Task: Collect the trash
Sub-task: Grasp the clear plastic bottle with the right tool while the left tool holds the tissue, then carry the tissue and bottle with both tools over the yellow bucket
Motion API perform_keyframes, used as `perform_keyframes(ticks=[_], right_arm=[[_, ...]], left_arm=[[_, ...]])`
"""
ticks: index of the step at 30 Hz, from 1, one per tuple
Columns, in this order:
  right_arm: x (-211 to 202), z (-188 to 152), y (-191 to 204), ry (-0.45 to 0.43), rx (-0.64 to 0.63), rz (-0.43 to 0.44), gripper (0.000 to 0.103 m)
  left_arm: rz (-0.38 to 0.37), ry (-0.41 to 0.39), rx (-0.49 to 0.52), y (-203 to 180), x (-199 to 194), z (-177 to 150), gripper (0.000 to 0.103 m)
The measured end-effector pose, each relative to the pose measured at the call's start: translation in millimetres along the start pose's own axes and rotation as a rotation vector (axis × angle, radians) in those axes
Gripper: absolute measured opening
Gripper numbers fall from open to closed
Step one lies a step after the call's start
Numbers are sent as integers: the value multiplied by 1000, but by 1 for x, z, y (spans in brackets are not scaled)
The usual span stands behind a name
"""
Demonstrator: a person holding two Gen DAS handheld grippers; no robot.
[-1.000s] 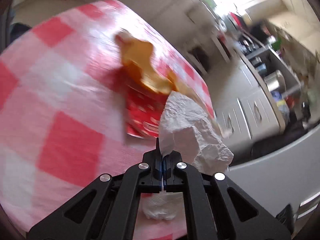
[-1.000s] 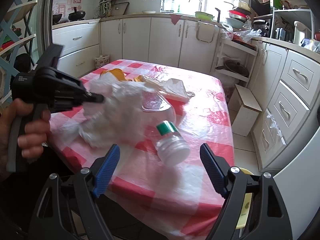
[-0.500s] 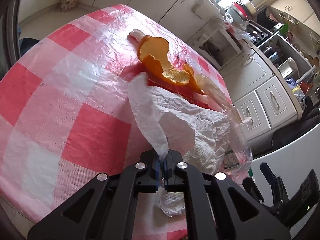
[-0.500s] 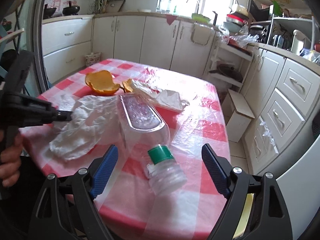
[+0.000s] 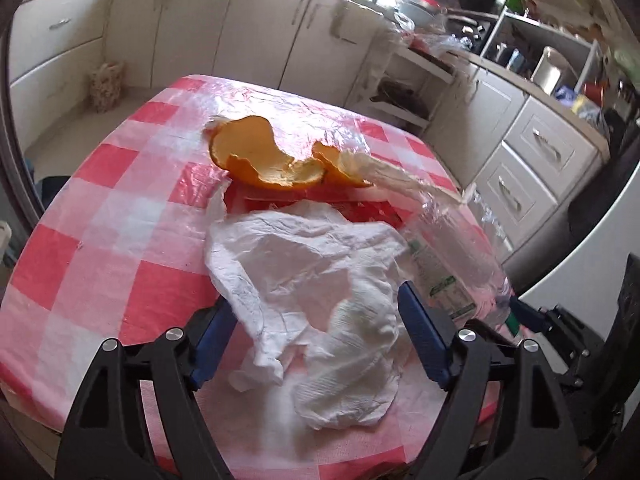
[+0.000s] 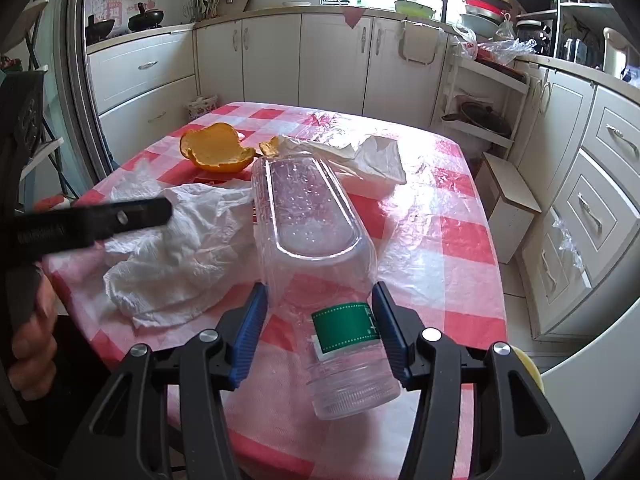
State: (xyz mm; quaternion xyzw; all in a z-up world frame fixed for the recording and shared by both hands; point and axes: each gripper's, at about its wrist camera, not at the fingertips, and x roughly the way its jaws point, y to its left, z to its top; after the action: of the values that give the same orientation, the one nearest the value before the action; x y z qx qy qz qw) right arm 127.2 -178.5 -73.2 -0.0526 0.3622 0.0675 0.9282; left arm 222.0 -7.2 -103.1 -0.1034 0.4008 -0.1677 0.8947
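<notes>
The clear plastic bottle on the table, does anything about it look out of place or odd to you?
Yes: the clear plastic bottle lies on its side on the checked tablecloth instead of upright, neck toward the right gripper, beside a crumpled white tissue and orange peel.

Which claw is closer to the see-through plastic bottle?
The right claw. Its jaws, which have just been closing, sit on either side of the plastic bottle near its green label. The left claw, just opened, sits off to the side over the crumpled white tissue.
</notes>
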Motion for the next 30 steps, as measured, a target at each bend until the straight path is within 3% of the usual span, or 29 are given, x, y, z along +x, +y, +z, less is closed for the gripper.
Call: perform_keyframes(ticks=[3,4,7,12,14,15,16,17,19,23,27,30], right_arm=[[-4,-1,-3,-3,6,4,53],[-5,-1,-4,-4,9,5,53],[-9,-4,-9,-4,18,4,53],[-10,-8,-10,3,16,9,53],[-13,-10,-10,2,12,11,53],[-14,-11,-10,0,11,9,53],[-15,-11,-11,-1,12,8,53],[-17,-11,-13,-2,14,7,53],[-20,-12,-16,-5,20,3,53],[-26,-15,-21,-13,31,-1,53],[-34,-18,-27,-27,38,-6,53],[-41,-21,-32,-38,48,-11,53]], left_arm=[[81,-72,-18,3,-17,1,76],[125,-129,-37,7,-31,1,76],[122,-194,1,5,-55,-2,76],[63,-72,184,-29,-34,-12,76],[89,-25,230,-39,-20,-16,74],[97,0,243,-43,-13,-17,70],[95,19,241,-44,-9,-19,53],[87,49,229,-43,-4,-19,32],[76,71,205,-38,-1,-19,14],[8,29,119,-27,-18,-16,10],[-161,34,-54,-10,-26,-11,10],[-248,33,-147,-7,-31,-10,10]])
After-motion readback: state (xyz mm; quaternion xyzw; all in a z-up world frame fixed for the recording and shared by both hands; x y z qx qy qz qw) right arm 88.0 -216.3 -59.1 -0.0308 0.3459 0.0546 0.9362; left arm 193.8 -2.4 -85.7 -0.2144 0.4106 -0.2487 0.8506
